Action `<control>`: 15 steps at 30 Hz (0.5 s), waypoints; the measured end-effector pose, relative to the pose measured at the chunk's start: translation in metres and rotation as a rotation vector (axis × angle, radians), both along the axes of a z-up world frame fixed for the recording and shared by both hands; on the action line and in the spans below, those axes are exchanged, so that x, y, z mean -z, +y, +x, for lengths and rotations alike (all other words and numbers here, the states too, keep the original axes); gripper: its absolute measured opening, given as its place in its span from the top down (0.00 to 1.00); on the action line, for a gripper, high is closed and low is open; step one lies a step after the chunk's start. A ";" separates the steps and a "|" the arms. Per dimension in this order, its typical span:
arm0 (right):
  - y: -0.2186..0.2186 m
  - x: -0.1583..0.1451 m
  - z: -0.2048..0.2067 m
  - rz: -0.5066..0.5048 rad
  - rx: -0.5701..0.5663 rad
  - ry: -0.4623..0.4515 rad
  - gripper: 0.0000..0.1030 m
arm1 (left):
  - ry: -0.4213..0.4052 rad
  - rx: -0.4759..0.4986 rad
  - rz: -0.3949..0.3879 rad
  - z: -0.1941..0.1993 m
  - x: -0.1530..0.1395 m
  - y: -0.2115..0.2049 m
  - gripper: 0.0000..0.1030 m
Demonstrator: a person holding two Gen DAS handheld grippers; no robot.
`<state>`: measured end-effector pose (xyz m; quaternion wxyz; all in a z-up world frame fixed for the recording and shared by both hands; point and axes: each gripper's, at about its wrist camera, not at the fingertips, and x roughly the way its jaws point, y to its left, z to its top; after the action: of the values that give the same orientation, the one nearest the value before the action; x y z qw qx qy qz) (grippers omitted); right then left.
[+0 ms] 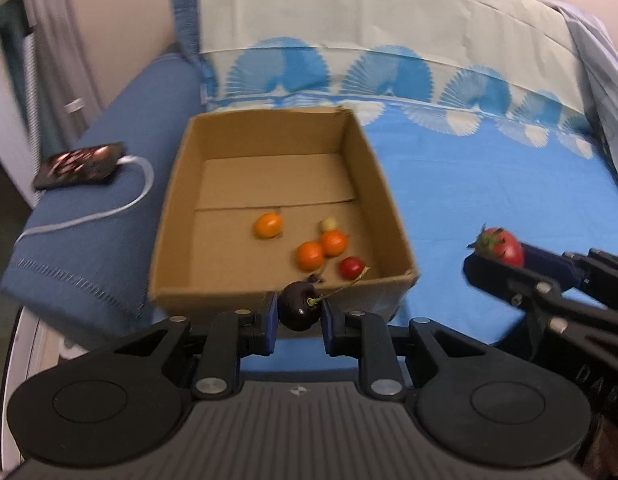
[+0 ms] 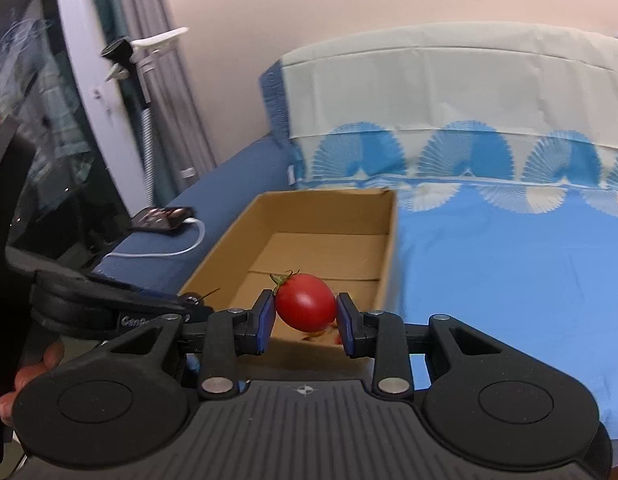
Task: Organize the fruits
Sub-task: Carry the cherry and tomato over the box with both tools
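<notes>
Setting: a bed (image 1: pixel 489 200) covered in a light blue sheet, with a pillow (image 1: pixel 349 20) in cream and blue fan print standing at its head against a pale pink wall.
Left margin: a darker blue folded blanket (image 1: pixel 89 200) lies beside the sheet; a phone (image 1: pixel 79 165) rests on it with a white cable (image 1: pixel 109 210) plugged in.
Box: an open cardboard box (image 1: pixel 181 208) sits on the bed, its left side against the blanket.
Box contents: three orange fruits (image 1: pixel 268 225), (image 1: pixel 310 256), (image 1: pixel 334 243), one small pale fruit (image 1: pixel 329 224) and one small red fruit (image 1: pixel 351 267), grouped on the floor of the box toward its near right part. The two right-hand orange fruits touch each other; the pale one sits just behind them.
Left gripper (image 1: pixel 299 314): blue pads pressed against a dark cherry (image 1: pixel 297 307), one pad on each side. The cherry's green stem points up and to the right. The gripper hangs at the near wall of the box, just outside it.
Right gripper (image 2: pixel 305 316): blue pads pinch a red cherry tomato (image 2: pixel 305 302) with a green calyx at its upper left. In the left wrist view this tomato (image 1: pixel 503 246) is over the sheet, to the right of the box and apart from it.
Image quality: both views show motion blur; fine detail on the box contents is soft.
</notes>
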<state>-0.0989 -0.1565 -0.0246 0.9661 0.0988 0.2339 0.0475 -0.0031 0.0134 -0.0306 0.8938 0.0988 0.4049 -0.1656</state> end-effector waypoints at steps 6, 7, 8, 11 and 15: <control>0.014 -0.006 -0.008 -0.051 -0.001 -0.004 0.67 | -0.012 -0.025 -0.031 -0.015 0.000 0.025 0.76; 0.015 -0.007 -0.009 -0.057 0.001 -0.006 0.67 | -0.014 -0.021 -0.036 -0.015 0.000 0.025 0.76; 0.017 -0.008 -0.009 -0.064 0.003 -0.009 0.67 | -0.017 -0.019 -0.038 -0.016 -0.001 0.025 0.76; 0.023 -0.008 -0.011 -0.083 -0.002 -0.011 0.67 | -0.025 -0.010 -0.046 -0.015 -0.003 0.023 0.76; 0.027 -0.009 -0.009 -0.100 -0.007 -0.010 0.67 | -0.013 -0.013 -0.052 -0.013 0.000 0.024 0.76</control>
<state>-0.1076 -0.1300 -0.0160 0.9708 0.0492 0.2314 0.0396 -0.0159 0.0371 -0.0308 0.8997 0.0739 0.3954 -0.1696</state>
